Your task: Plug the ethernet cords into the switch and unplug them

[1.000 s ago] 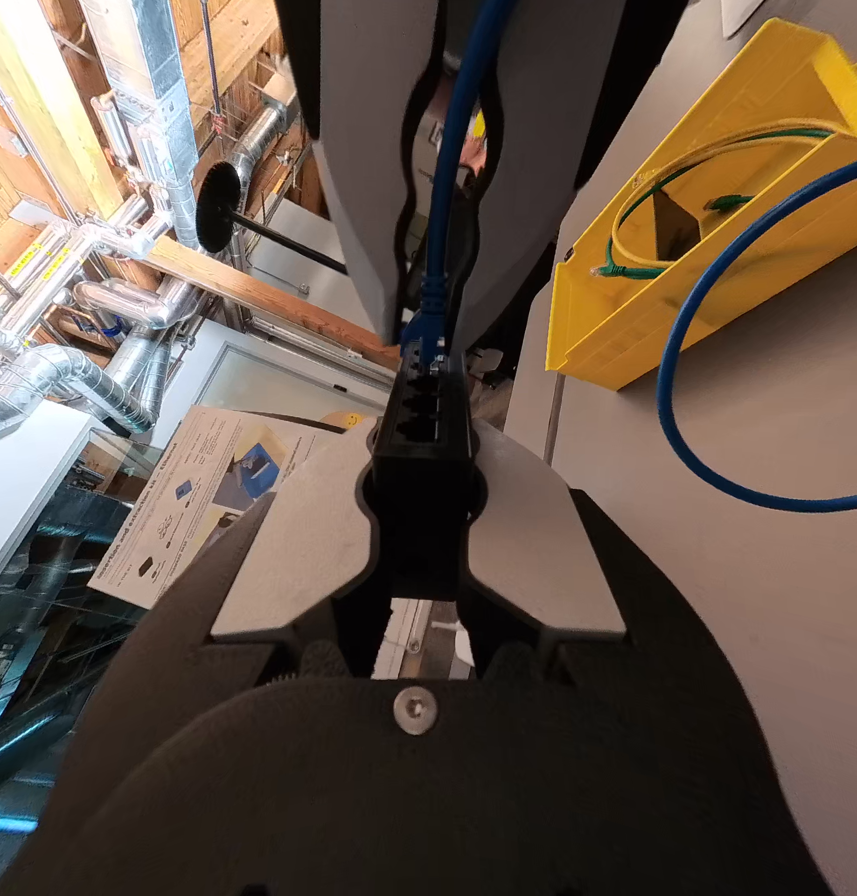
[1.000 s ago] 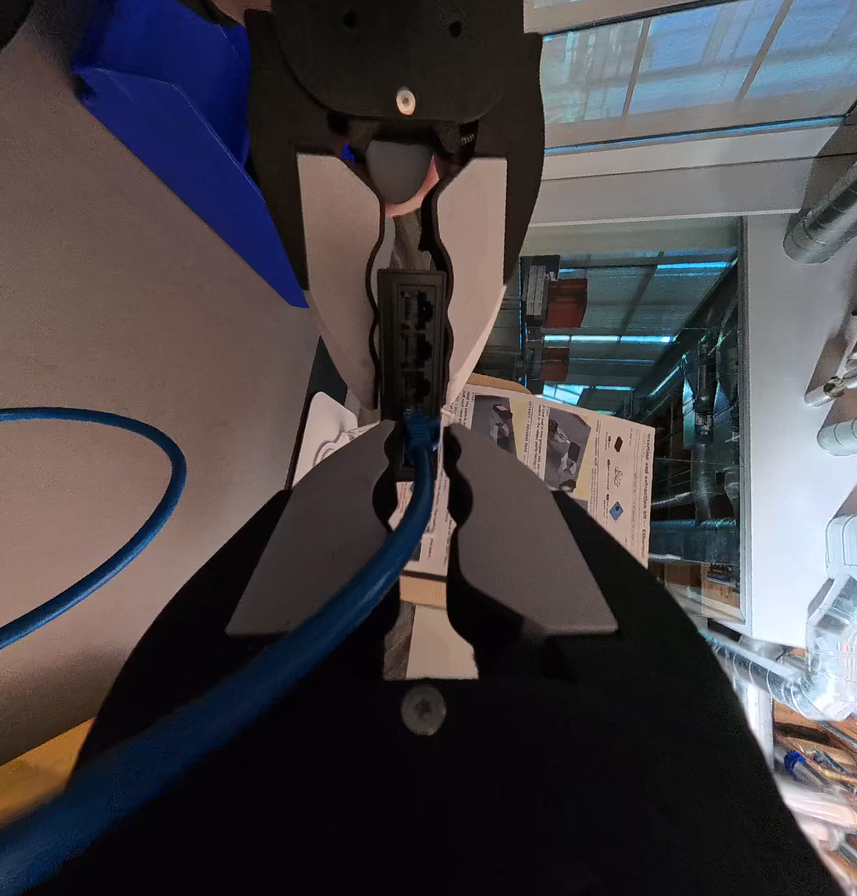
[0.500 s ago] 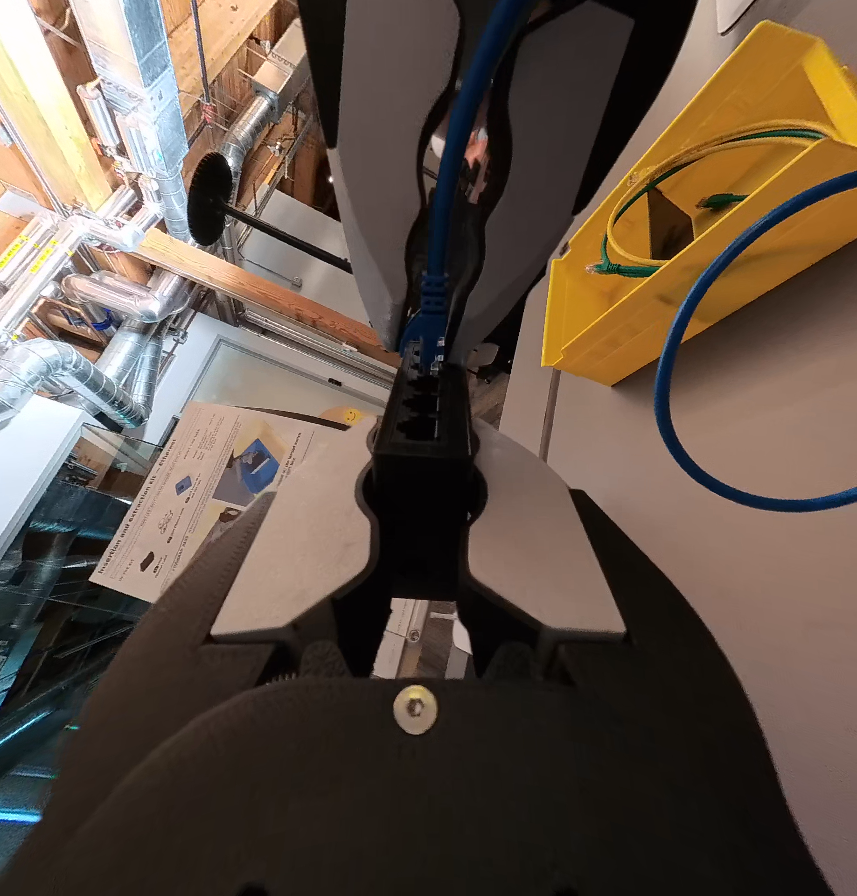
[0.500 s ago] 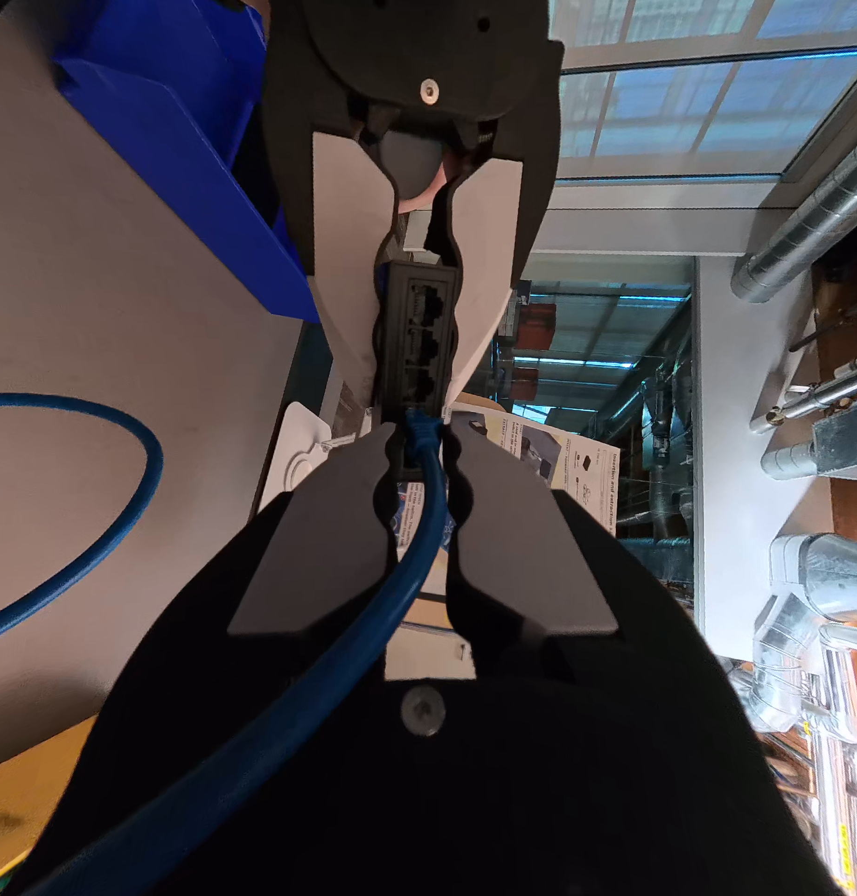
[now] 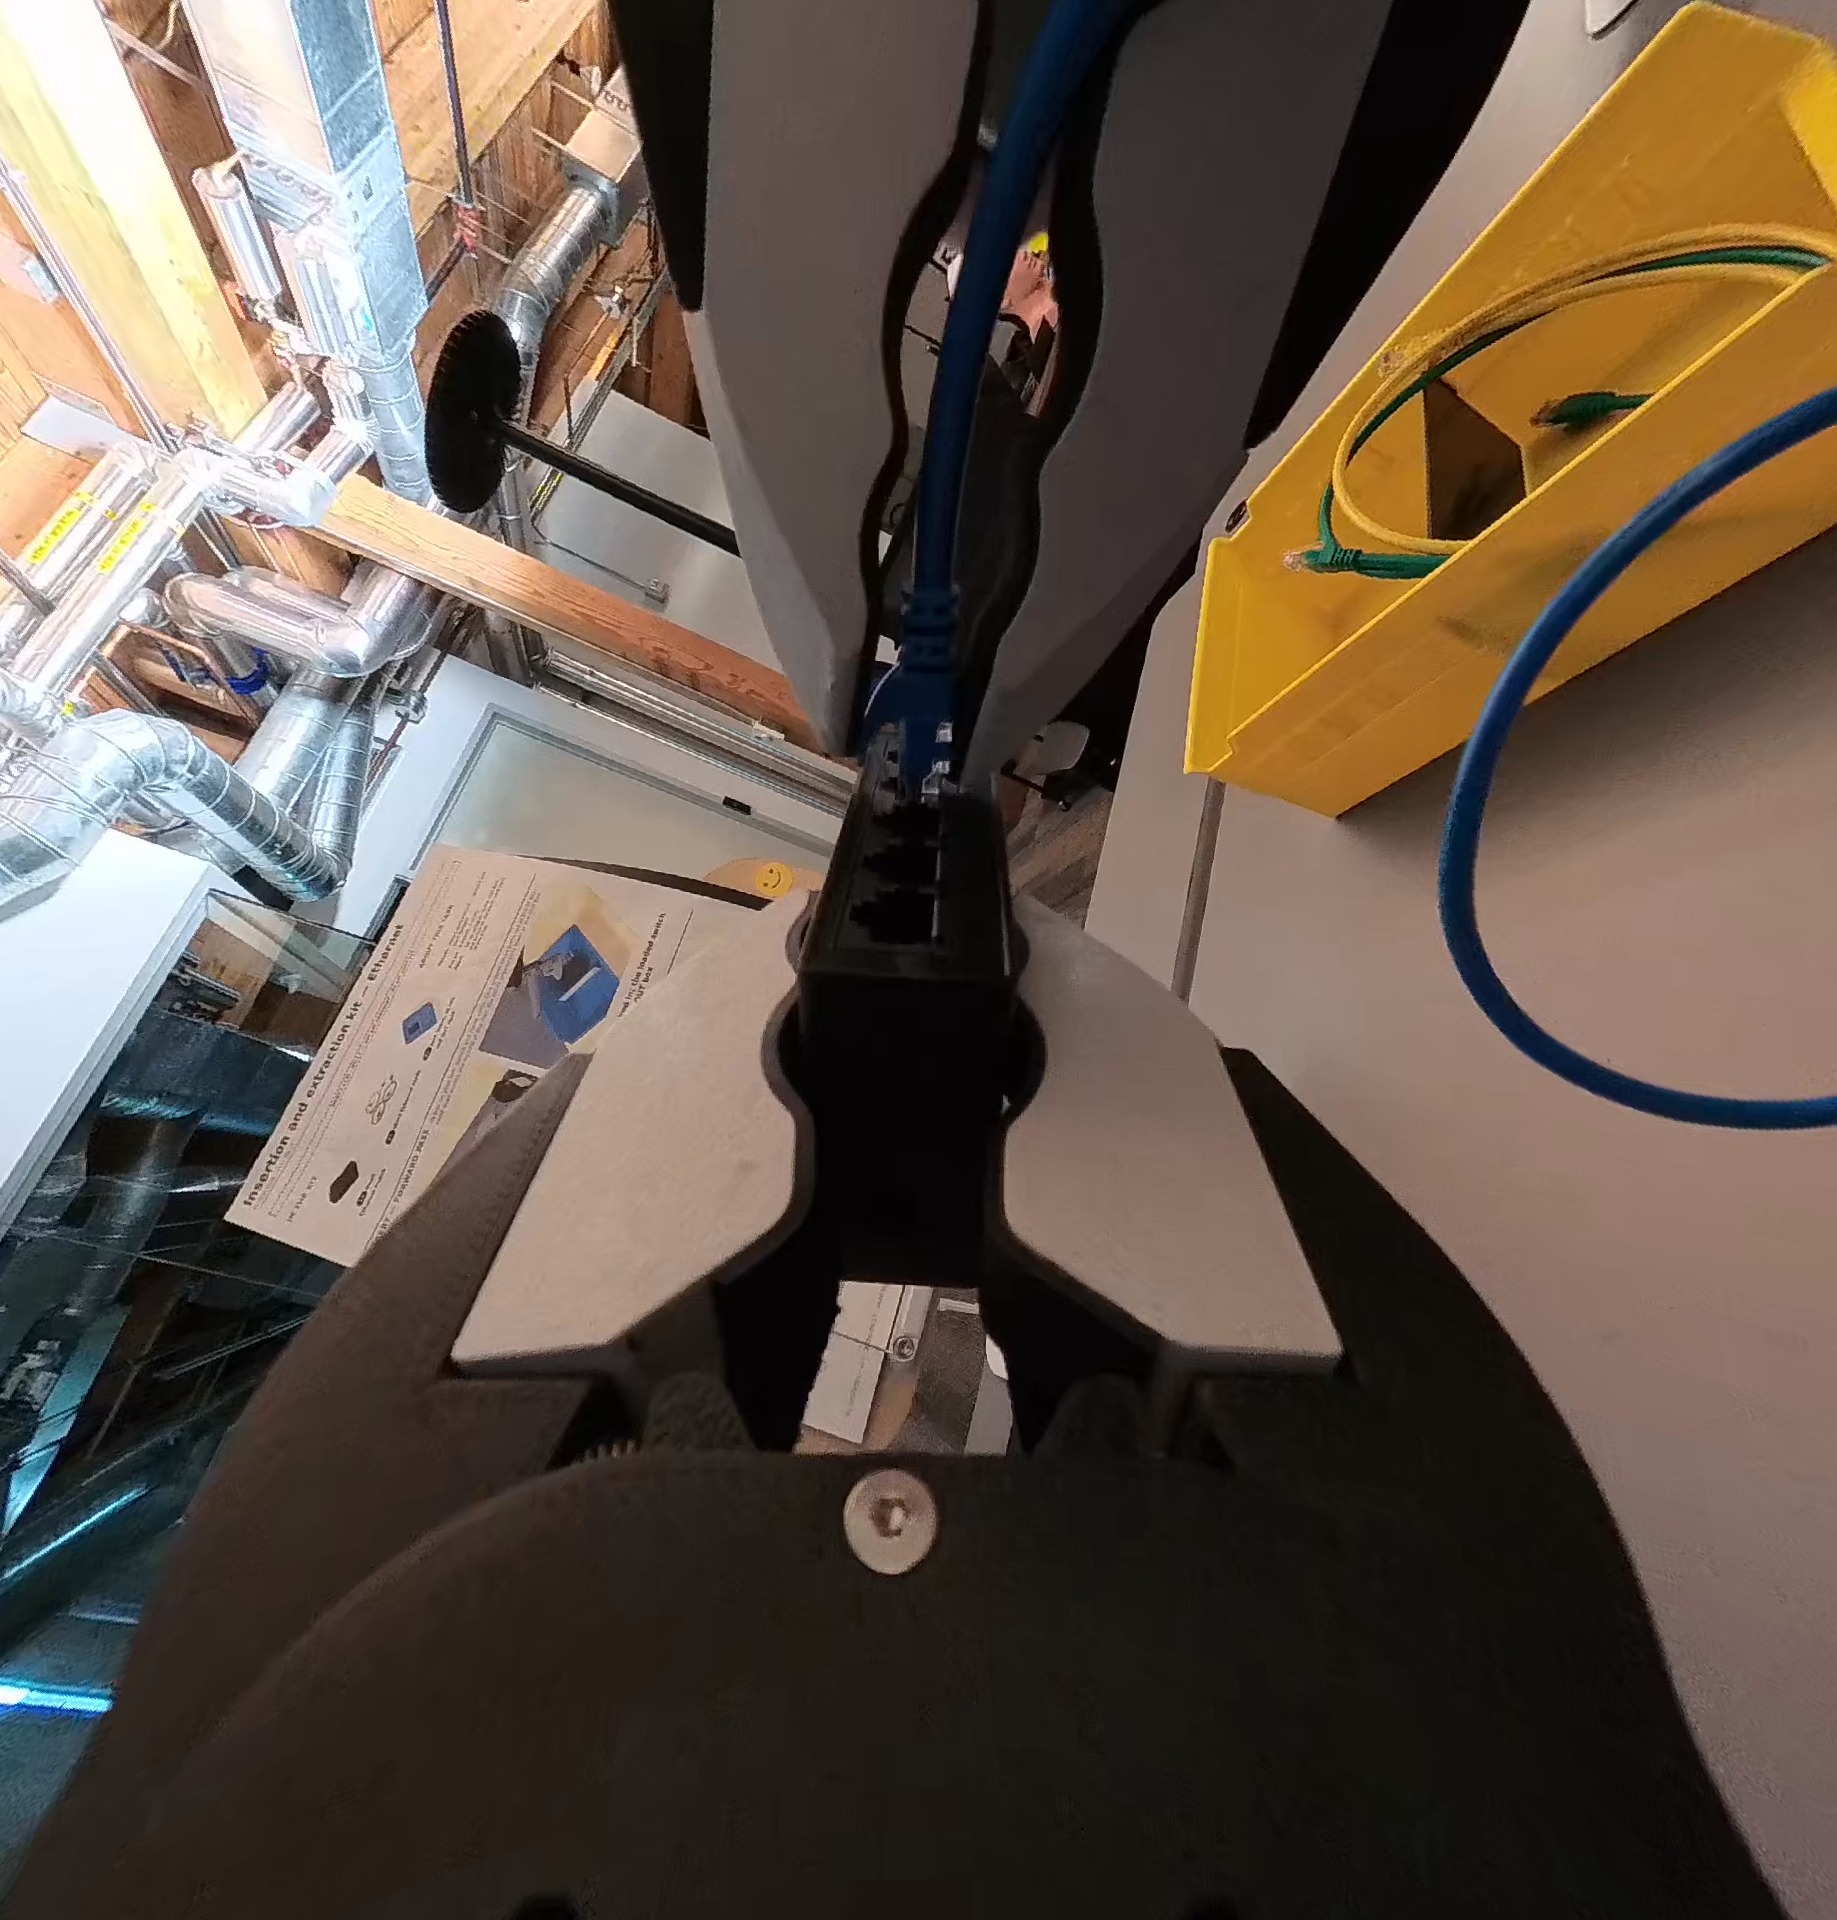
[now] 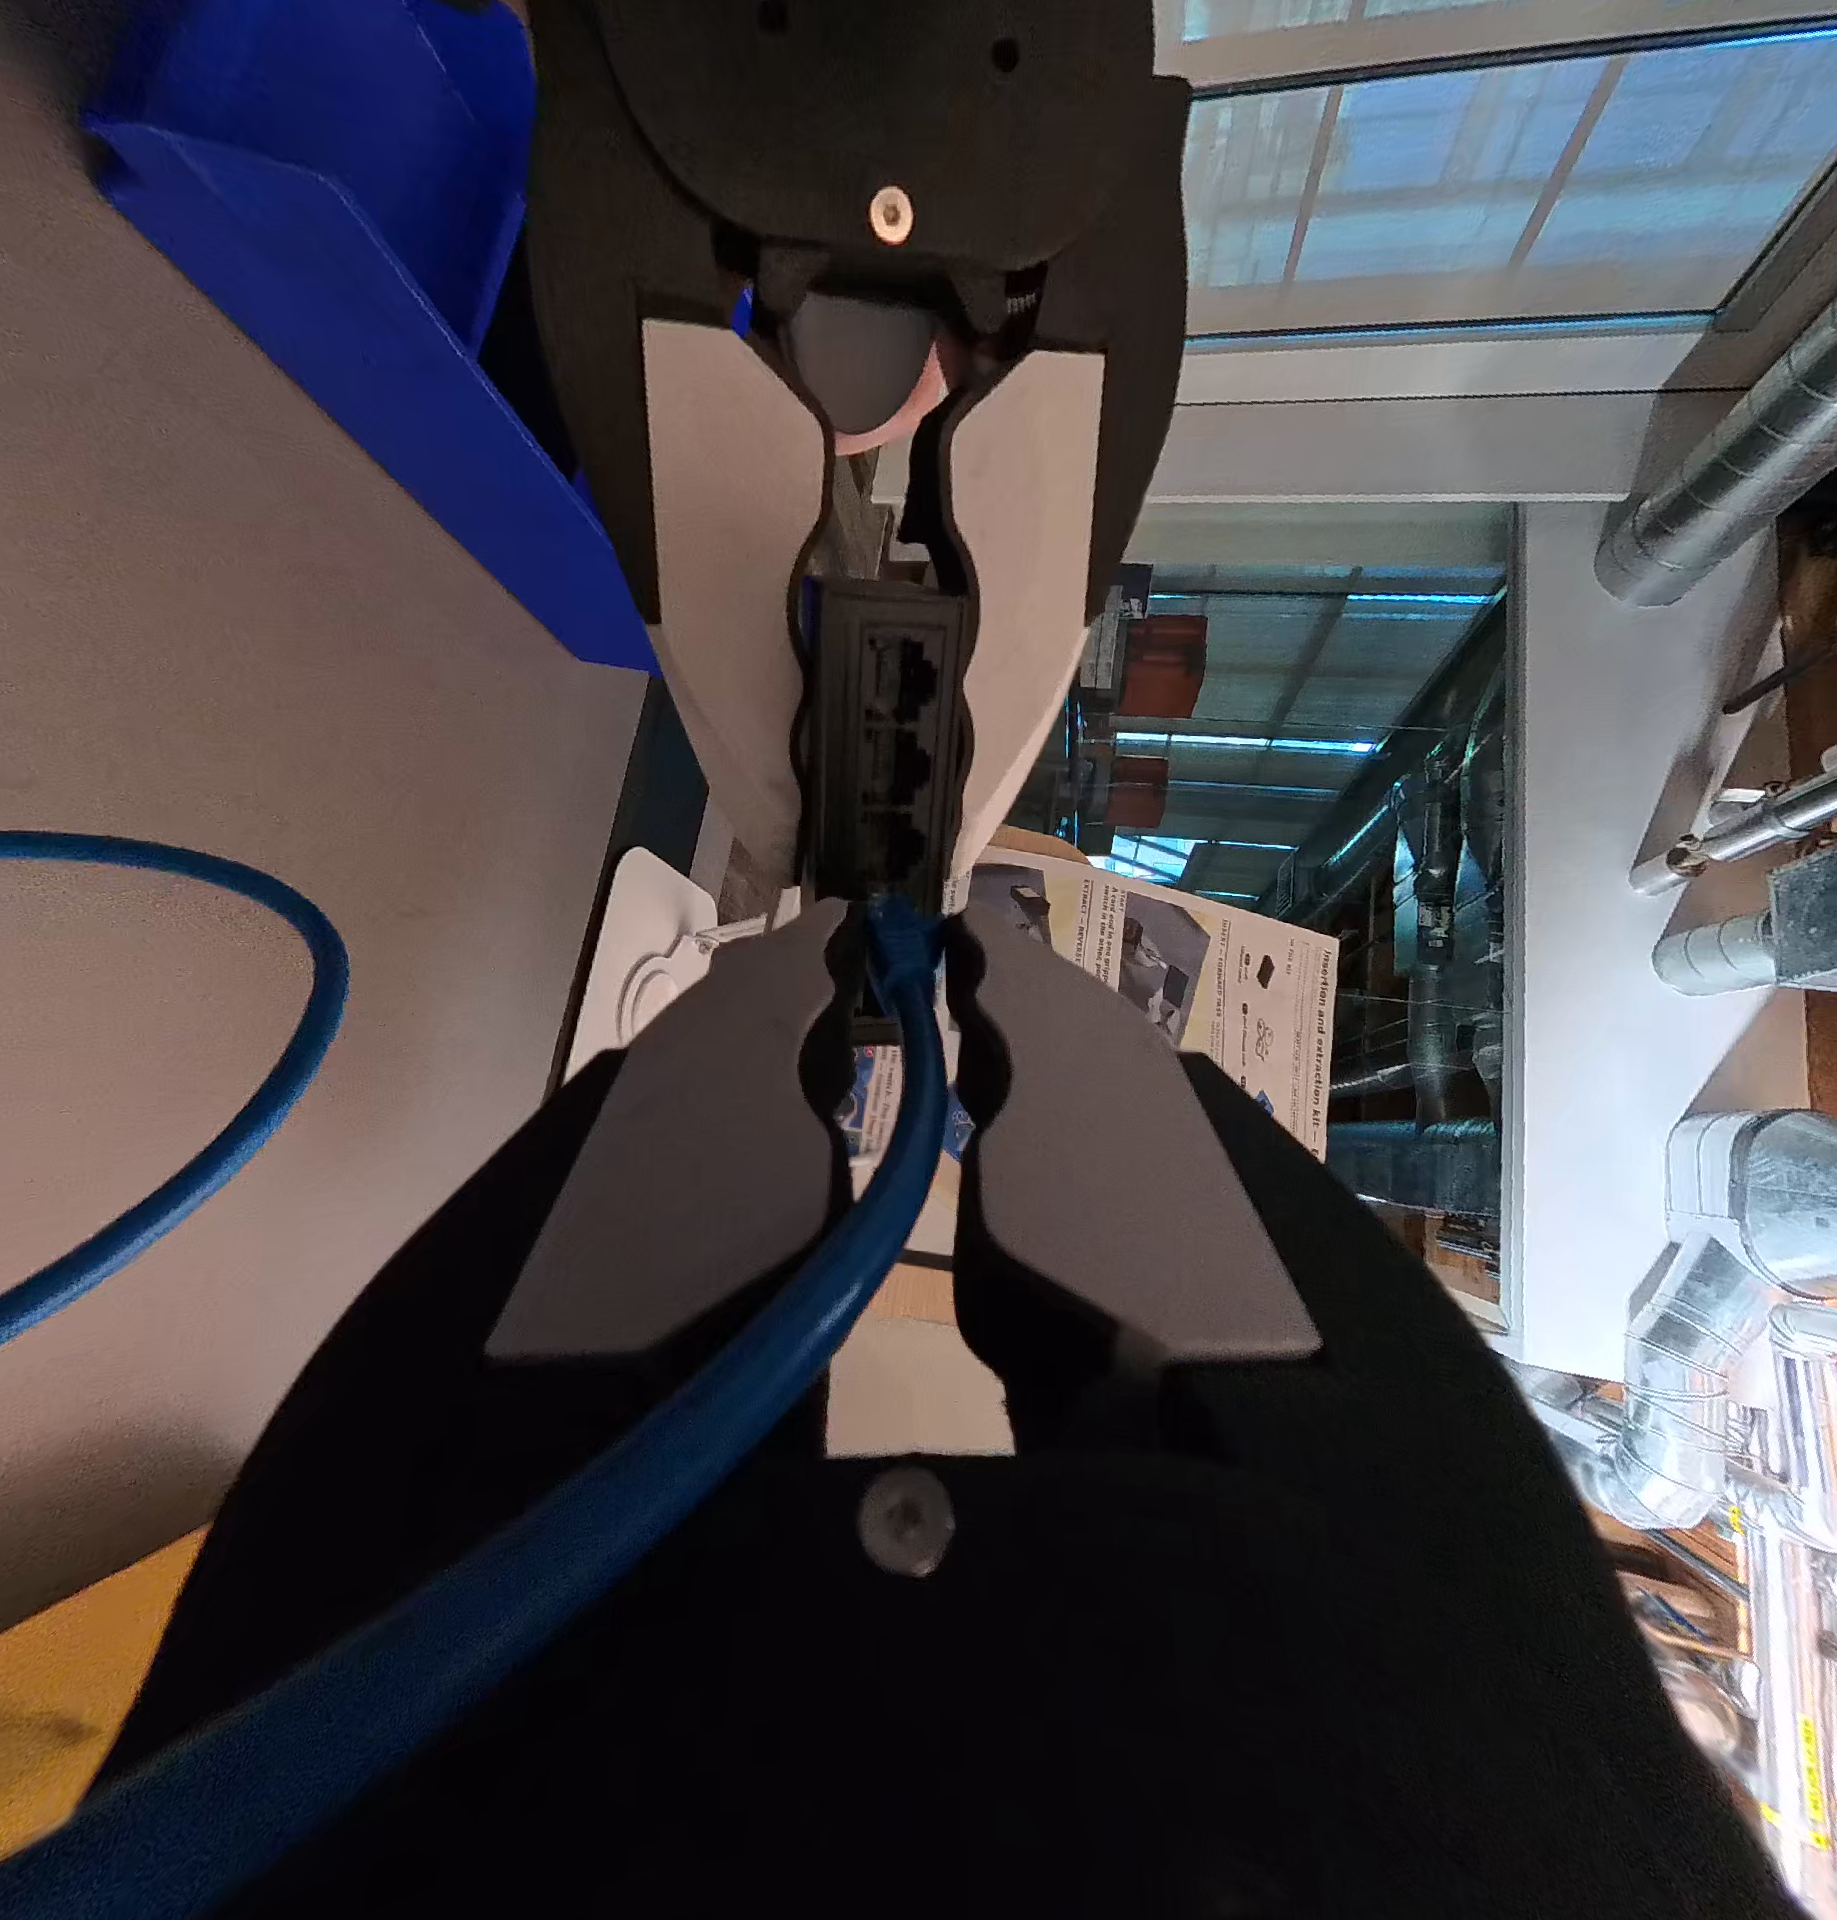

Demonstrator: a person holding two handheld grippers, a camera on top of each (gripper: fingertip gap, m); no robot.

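My left gripper (image 5: pixel 906 940) is shut on a small black switch (image 5: pixel 909 997) and holds it in the air with its row of ports facing up. My right gripper (image 6: pixel 896 923) is shut on the plug of a blue ethernet cord (image 6: pixel 901 940), which sits at the end port of the switch (image 6: pixel 883 748). In the left wrist view the right gripper (image 5: pixel 909 743) comes in from the top with the blue plug (image 5: pixel 929 686) between its fingers. The other ports show empty. The cord trails back over the right gripper and loops on the grey table (image 5: pixel 1496 831).
A yellow bin (image 5: pixel 1309 665) on the table holds a yellow cord and a green cord (image 5: pixel 1361 561). A blue bin (image 6: pixel 353 312) stands on the table (image 6: pixel 218 675) behind the left gripper. A printed sheet (image 5: pixel 457 1029) and a white object (image 6: pixel 644 966) lie beyond the table edge. The grippers are tip to tip, or close to it.
Both grippers have tilted and shifted a little together against the background. The blue plug stays at the switch's end port, and both grips hold.
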